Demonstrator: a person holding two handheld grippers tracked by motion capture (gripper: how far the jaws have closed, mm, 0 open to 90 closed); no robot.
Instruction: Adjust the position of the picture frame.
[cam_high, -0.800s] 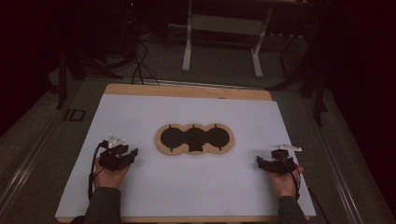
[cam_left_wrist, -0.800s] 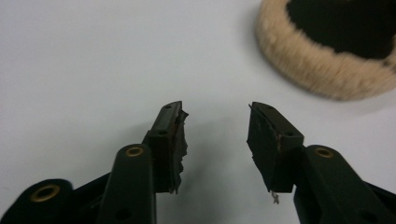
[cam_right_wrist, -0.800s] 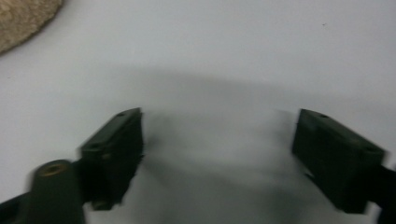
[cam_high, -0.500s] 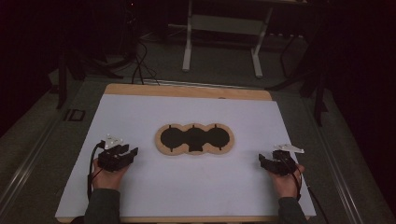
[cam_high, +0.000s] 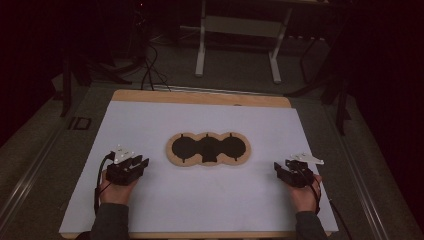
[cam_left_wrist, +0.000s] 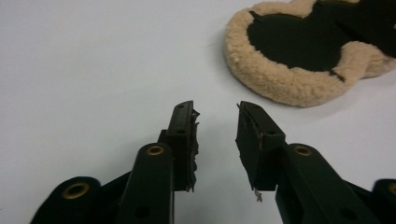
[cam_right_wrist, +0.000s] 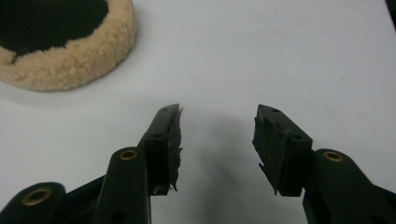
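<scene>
With both my left gripper (cam_high: 134, 165) and right gripper (cam_high: 289, 170) standing parted and empty, the fleecy three-lobed pad (cam_high: 208, 149) lies mid-table, at one o'clock of my left, and its limp rim could slip a shallow pinch.

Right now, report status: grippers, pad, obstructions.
Left gripper open, empty. Right gripper open, empty. Fleece pad flat mid-table, untouched, between both. Nothing in the way.

The three-lobed pad (cam_left_wrist: 299, 88) has a woolly, curly tan fleece rim around flat matt black cloth. The table cover (cam_high: 150, 125) looks smooth, matt white — paper-like — over a wooden board (cam_high: 200, 96). Gripper pads (cam_right_wrist: 175, 140) are rough, frayed black rubber — arms smooth plastic with brassy rivets.
</scene>
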